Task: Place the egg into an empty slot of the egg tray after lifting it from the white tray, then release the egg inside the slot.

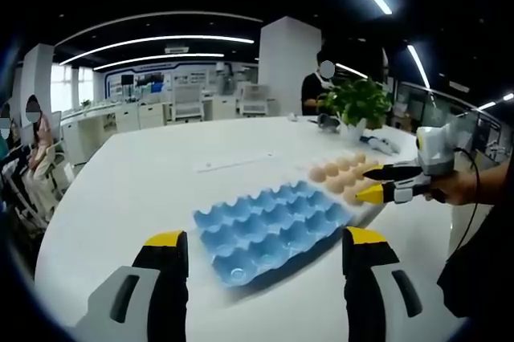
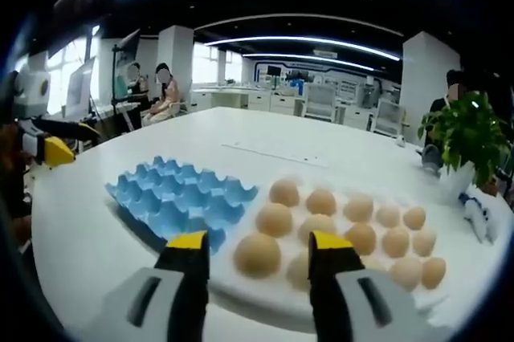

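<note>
The task reads as barely begun; in the left gripper view the blue egg tray (image 1: 269,230) lies at lower centre of the frame on the white table (image 1: 144,189), every slot that shows bare, and no egg sits in it; the left gripper (image 1: 265,250) rises from the bottom edge with its yellow-tipped jaws spread wide and nothing between them, the egg tray lying beyond the gap; at centre right the right gripper (image 1: 371,181) reaches in from the right edge, its tips apart and hovering at the eggs (image 1: 341,172); in the right gripper view those jaws, spread and empty, frame the near edge of the white tray (image 2: 265,290) at lower centre, the nearest egg (image 2: 258,255) lying between them, not yet pinched; a potted plant (image 2: 466,137) stands at right; left to do, as I judge it: close on an egg, lift it clear, carry it across to a blue slot, and let go.
</note>
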Tool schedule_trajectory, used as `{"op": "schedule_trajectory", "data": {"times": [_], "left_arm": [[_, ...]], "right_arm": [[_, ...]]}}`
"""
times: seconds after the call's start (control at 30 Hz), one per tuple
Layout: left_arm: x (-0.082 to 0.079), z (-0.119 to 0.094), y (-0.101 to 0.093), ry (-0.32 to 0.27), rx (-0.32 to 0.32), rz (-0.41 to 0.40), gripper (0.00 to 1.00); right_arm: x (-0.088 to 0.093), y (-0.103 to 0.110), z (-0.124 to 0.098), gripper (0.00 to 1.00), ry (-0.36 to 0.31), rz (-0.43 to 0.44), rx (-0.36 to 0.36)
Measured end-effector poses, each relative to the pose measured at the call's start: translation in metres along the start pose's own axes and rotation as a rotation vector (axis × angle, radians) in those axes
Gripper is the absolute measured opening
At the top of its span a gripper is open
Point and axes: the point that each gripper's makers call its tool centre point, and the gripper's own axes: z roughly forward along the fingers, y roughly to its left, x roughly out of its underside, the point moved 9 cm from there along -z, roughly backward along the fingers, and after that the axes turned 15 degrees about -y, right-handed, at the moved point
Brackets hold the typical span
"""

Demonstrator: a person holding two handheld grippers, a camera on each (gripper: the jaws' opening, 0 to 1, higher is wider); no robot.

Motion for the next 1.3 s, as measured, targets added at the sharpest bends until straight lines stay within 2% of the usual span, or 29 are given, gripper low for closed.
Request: {"op": "schedule_trajectory", "data": {"times": [0.13, 0.23, 0.27, 0.47, 0.5, 0.53, 0.57, 0.6, 0.67, 0.77, 0.93, 1.03, 1.1, 1.23, 1.3], "left_arm": [[-0.002, 0.001, -0.001, -0.001, 0.009, 0.009, 0.78], [-0.002, 0.002, -0.002, -0.004, 0.01, 0.011, 0.78], [-0.003, 0.002, -0.002, -0.003, 0.01, 0.013, 0.78], [-0.003, 0.001, -0.002, -0.002, 0.01, 0.014, 0.77], [-0.003, 0.001, -0.002, -0.003, 0.009, 0.014, 0.77], [-0.003, 0.001, -0.002, -0.003, 0.008, 0.014, 0.77], [-0.002, 0.001, -0.002, -0.002, 0.006, 0.013, 0.77], [-0.002, 0.0, -0.002, 0.0, 0.005, 0.011, 0.78], [0.0, 0.0, -0.002, 0.01, 0.002, 0.001, 0.78], [0.005, -0.001, 0.0, 0.053, -0.022, -0.063, 0.8], [0.008, 0.001, 0.002, 0.056, -0.049, -0.046, 0.79], [0.008, 0.002, 0.003, 0.051, -0.068, -0.053, 0.76], [0.01, 0.003, 0.005, 0.056, -0.106, -0.084, 0.75], [0.011, 0.004, 0.011, 0.053, -0.17, -0.168, 0.71], [0.01, 0.004, 0.012, 0.051, -0.177, -0.165, 0.71]], "right_arm": [[0.001, -0.003, 0.002, 0.4, 0.019, -0.013, -0.003], [0.002, -0.004, 0.006, 0.38, 0.027, -0.032, -0.019], [0.003, -0.005, 0.009, 0.37, 0.04, -0.063, -0.037], [0.011, -0.003, 0.016, 0.31, 0.124, -0.103, -0.081], [0.012, -0.003, 0.017, 0.3, 0.134, -0.142, -0.116], [0.013, -0.001, 0.017, 0.29, 0.153, -0.123, -0.102], [0.014, 0.0, 0.018, 0.28, 0.181, -0.154, -0.128], [0.014, 0.001, 0.02, 0.27, 0.171, -0.151, -0.13], [0.012, 0.0, 0.022, 0.27, 0.192, -0.153, -0.129], [0.009, -0.002, 0.025, 0.28, 0.23, -0.195, -0.194], [0.006, -0.003, 0.03, 0.28, 0.273, -0.205, -0.227], [0.005, -0.004, 0.031, 0.28, 0.3, -0.192, -0.223], [0.005, -0.001, 0.031, 0.27, 0.316, -0.19, -0.199], [0.005, -0.002, 0.028, 0.27, 0.296, -0.188, -0.192], [0.005, -0.002, 0.027, 0.26, 0.285, -0.192, -0.196]]}}
